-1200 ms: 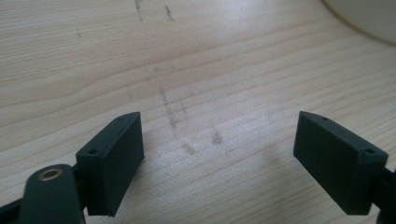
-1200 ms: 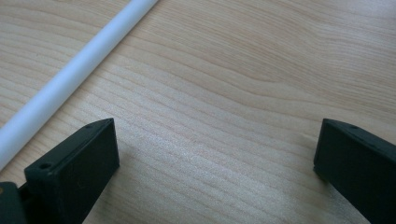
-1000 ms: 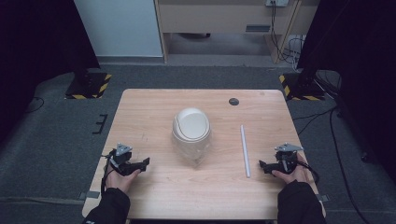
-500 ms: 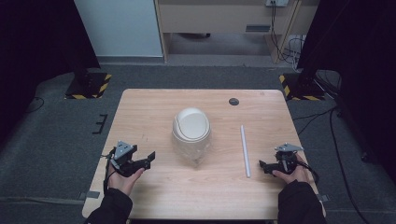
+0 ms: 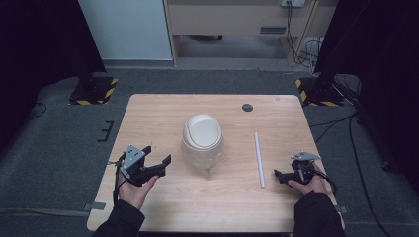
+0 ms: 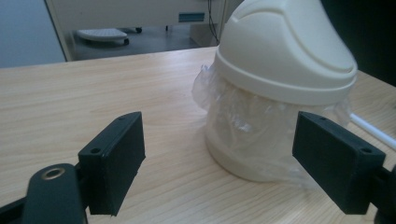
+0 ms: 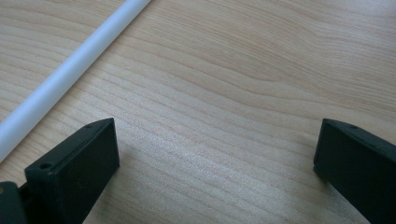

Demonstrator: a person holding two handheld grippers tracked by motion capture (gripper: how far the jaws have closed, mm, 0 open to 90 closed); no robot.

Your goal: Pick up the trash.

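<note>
A smooth, round, cream plastic jar (image 5: 201, 144) with a dome lid stands in the middle of the light wooden table (image 5: 163, 113); crinkly clear plastic wraps its lower part; a thin white tube (image 5: 259, 159) lies flat to its right; a small dark disc (image 5: 247, 107) sits near the far edge; the left hand-held gripper (image 5: 159, 162) is wide open and holds nothing, its flat black jaws pointing at the jar; the right hand-held gripper (image 5: 278, 175) is wide open too, holding nothing, just beside the tube.
</note>
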